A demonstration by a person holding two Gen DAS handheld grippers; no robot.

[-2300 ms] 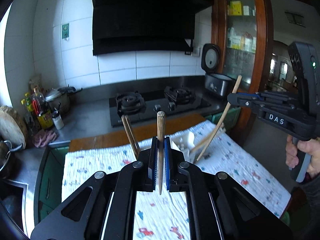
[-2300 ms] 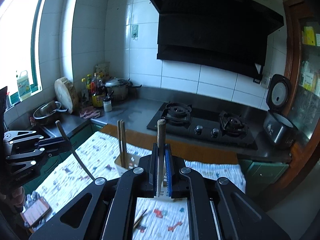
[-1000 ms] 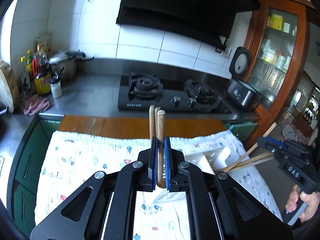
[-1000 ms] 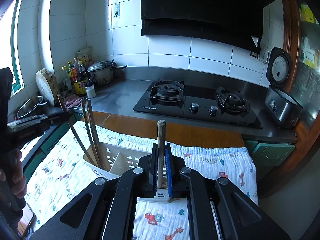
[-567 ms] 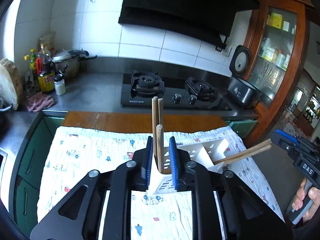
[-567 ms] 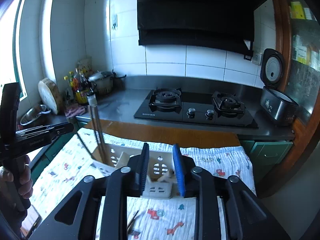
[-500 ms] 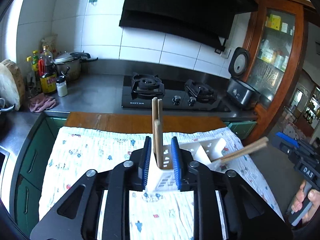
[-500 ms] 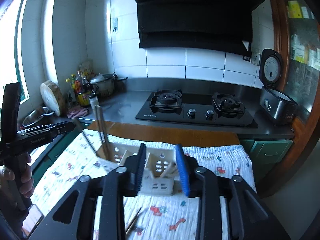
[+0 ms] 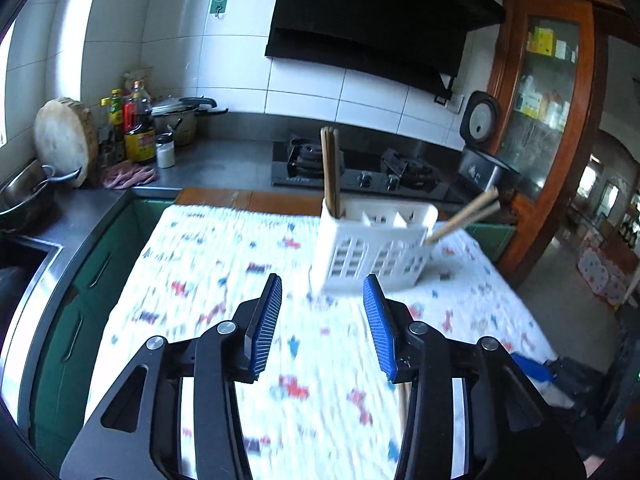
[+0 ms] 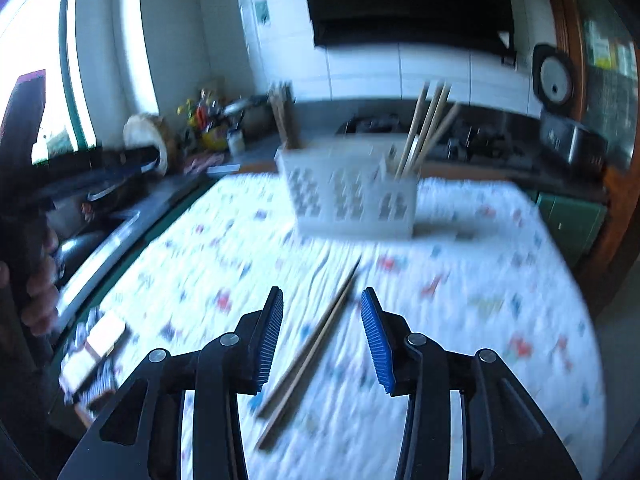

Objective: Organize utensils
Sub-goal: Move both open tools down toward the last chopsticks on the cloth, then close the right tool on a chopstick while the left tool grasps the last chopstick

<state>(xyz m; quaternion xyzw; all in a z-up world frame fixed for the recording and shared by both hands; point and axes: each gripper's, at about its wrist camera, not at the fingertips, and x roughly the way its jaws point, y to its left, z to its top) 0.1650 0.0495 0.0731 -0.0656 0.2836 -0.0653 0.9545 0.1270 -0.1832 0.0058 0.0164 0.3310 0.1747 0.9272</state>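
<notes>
A white slotted utensil holder (image 9: 372,246) stands on the patterned cloth (image 9: 208,280). Dark chopsticks (image 9: 330,170) stand upright in its left end and light ones (image 9: 464,216) lean out of its right end. My left gripper (image 9: 323,320) is open and empty, low over the cloth in front of the holder. My right gripper (image 10: 320,332) is open and empty above a pair of chopsticks (image 10: 310,354) lying on the cloth. The holder (image 10: 352,196) shows blurred in the right wrist view, beyond those chopsticks.
A gas hob (image 9: 360,168) and a steel counter with bottles (image 9: 136,128), a pot and a chopping block (image 9: 64,140) lie behind. A rice cooker (image 9: 480,152) stands at the right. A sink (image 9: 24,248) is at the left. A small card (image 10: 106,334) lies near the cloth's left edge.
Both grippers have let their chopsticks drop into the holder, opened wide and drawn back and down toward the cloth. The right gripper now hangs over the loose chopsticks.
</notes>
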